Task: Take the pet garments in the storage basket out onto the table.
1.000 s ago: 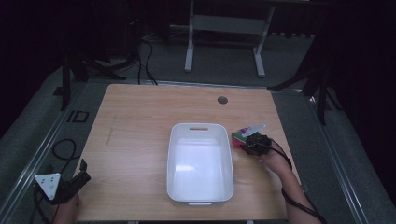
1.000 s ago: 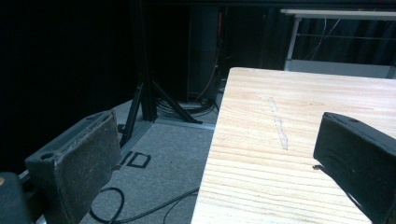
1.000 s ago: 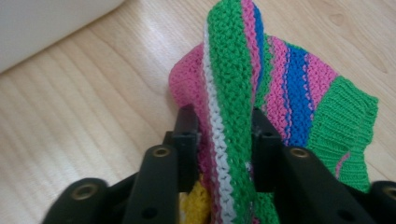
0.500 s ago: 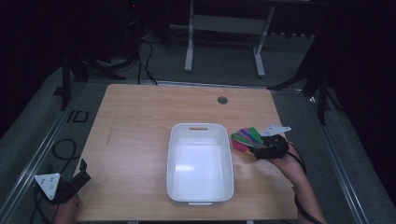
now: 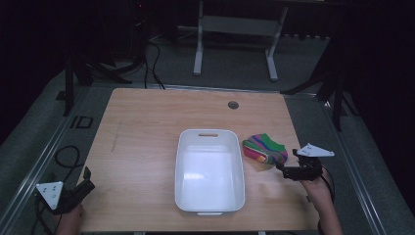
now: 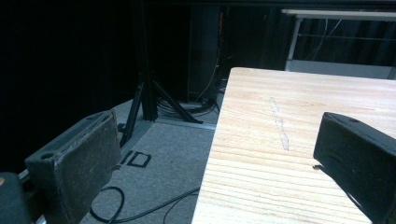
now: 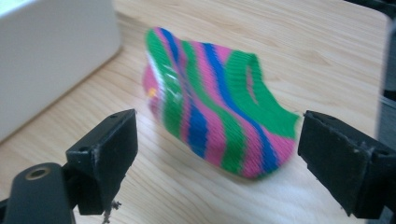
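right claw (image 5: 288, 170) released, drawn back from striped sock (image 5: 265, 149) | left claw (image 5: 84, 180) released, unmoved

White tub (image 5: 209, 171) occupies the table (image 5: 142, 132) centre. Striped sock (image 5: 265, 149) lies just beside its right wall, narrowing that gap. Left half of the tabletop is open. Right gripper (image 7: 217, 154) jaws stand apart, sock directly ahead.

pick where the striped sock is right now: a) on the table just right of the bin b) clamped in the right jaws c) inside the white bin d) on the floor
a: the striped sock lies on the wooden table beside the white bin, with the right gripper open in front of it and its jaws apart from the fabric.
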Demonstrator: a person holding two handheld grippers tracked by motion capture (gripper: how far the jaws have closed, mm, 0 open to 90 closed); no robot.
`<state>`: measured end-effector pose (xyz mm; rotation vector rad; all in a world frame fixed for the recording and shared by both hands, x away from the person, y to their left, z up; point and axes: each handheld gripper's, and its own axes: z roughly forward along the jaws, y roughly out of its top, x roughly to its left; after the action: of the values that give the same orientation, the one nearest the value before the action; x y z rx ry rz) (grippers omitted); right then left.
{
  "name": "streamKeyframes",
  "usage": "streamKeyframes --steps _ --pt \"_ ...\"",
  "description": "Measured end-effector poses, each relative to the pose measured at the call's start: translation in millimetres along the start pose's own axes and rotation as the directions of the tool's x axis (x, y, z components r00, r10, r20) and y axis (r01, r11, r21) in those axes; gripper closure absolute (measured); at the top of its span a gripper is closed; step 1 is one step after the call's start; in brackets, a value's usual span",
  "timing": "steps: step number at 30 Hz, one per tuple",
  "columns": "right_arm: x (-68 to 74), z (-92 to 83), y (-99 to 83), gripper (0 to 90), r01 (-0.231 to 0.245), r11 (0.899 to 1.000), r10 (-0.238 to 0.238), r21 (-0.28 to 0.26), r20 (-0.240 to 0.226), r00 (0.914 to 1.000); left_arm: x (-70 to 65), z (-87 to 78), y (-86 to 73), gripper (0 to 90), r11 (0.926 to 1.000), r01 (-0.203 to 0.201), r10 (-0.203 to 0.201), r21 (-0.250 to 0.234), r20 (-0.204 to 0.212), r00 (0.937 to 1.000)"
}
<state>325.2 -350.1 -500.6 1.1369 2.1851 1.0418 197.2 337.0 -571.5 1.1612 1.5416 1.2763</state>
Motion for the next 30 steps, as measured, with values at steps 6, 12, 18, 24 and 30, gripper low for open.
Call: streamKeyframes --steps 6,12,18,24,30 --pt "-2.8 -6.3 -25.8 10.7 -0.062 0.996 0.066 -0.059 0.062 0.9959 0.4 0.1 0.1 1.2 1.0 0.002 -0.002 0.001 0.001 1.0" --pt "-0.2 -12.0 -50.1 10.7 -0.074 0.992 0.087 -0.102 0.13 0.9876 0.3 0.0 0.0 1.2 1.0 0.001 -0.001 0.0 0.0 1.0" --pt "1.5 -24.6 -69.2 10.8 -0.125 0.978 0.155 -0.168 0.18 0.9715 0.3 0.0 0.0 1.2 1.0 0.001 -0.001 0.0 0.0 1.0" --pt "2.5 -28.9 -87.6 10.8 -0.18 0.962 0.223 -0.204 0.211 0.9517 0.3 -0.1 0.0 1.2 1.0 0.001 -0.001 -0.001 0.0 1.0" --pt "0.9 -35.7 -95.7 10.9 -0.202 0.942 0.267 -0.267 0.233 0.9352 -0.2 -0.3 -0.1 1.1 1.0 -0.003 0.003 -0.003 -0.001 1.0"
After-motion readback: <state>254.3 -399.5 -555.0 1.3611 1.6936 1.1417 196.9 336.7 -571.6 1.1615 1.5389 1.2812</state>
